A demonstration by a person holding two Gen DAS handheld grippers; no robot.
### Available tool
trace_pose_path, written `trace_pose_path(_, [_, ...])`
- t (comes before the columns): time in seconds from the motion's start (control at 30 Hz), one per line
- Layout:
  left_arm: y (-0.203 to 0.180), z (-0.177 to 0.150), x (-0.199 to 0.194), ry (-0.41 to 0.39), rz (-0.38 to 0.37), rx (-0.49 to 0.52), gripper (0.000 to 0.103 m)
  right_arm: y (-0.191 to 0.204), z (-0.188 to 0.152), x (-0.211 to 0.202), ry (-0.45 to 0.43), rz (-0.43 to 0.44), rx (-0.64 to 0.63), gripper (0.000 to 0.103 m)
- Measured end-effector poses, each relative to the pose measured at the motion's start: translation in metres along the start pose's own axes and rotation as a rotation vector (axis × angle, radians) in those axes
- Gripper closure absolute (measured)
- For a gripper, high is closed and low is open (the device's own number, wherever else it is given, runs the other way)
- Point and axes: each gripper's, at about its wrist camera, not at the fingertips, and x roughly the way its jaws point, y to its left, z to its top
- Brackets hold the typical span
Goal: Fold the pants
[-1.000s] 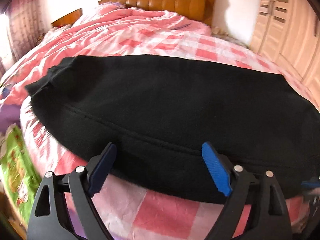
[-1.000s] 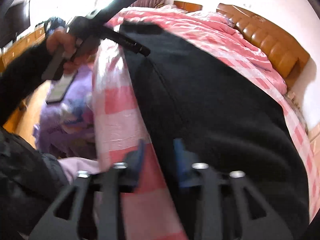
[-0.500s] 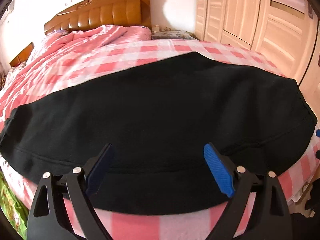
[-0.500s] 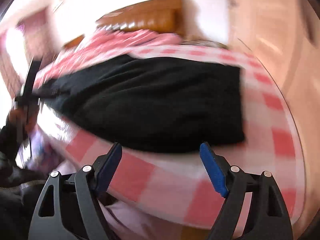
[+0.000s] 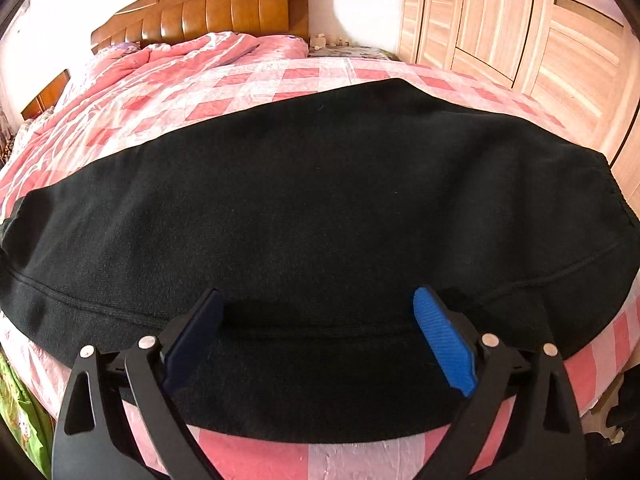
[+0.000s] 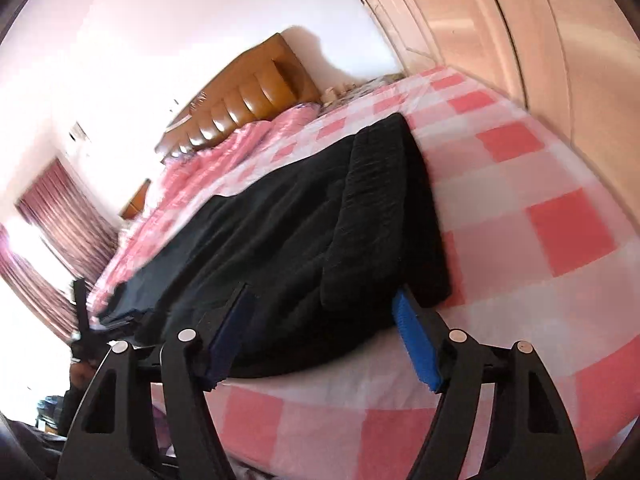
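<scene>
**Both grippers spread over the pants**

My left gripper [image 5: 320, 340] hangs with its jaws wide apart above the near edge of the black pants [image 5: 320, 208], which lie flat across the pink checked bedspread [image 5: 248, 80] ahead. My right gripper [image 6: 320, 332], likewise gaping, straddles the waistband [image 6: 384, 208] corner.

Black pants [image 5: 320, 208] on pink-and-white checked bed [image 5: 248, 80]. Orange-brown headboard [image 5: 224, 8], pale wood wardrobe [image 5: 520, 20], white wall [image 6: 160, 40], dark pink curtains [image 6: 68, 216]. Black grippers with blue pads [image 5: 440, 340].
</scene>
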Motion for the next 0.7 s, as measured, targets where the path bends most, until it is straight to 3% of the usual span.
trace_pose_path(0.07, [0.001, 0.000, 0.001, -0.004, -0.004, -0.005, 0.005, 0.000, 0.000, 0.004, 0.022, 0.021, 0.008, 0.041])
trace_pose_path(0.27, [0.002, -0.002, -0.001, -0.016, -0.007, -0.002, 0.005, -0.006, 0.008, 0.010, -0.013, 0.068, 0.092, 0.046])
trace_pose_path(0.3, [0.002, -0.002, 0.000, -0.016, -0.007, -0.003, 0.005, -0.006, 0.008, 0.014, -0.012, 0.044, 0.088, 0.067])
trace_pose_path(0.33, [0.002, -0.002, -0.001, -0.017, -0.008, -0.003, 0.005, -0.006, 0.008, 0.019, -0.005, 0.006, 0.084, 0.075])
trace_pose_path(0.4, [0.002, -0.003, -0.001, -0.015, -0.008, -0.002, 0.004, -0.003, 0.008, 0.019, -0.011, -0.007, 0.071, 0.078])
trace_pose_path(0.53, [0.003, 0.000, 0.000, 0.000, -0.012, 0.005, 0.004, 0.016, 0.010, 0.008, -0.023, -0.127, -0.073, 0.082])
trace_pose_path(0.7, [0.003, 0.001, 0.001, 0.007, -0.017, 0.024, 0.003, -0.006, 0.011, 0.015, 0.004, -0.162, -0.019, 0.083])
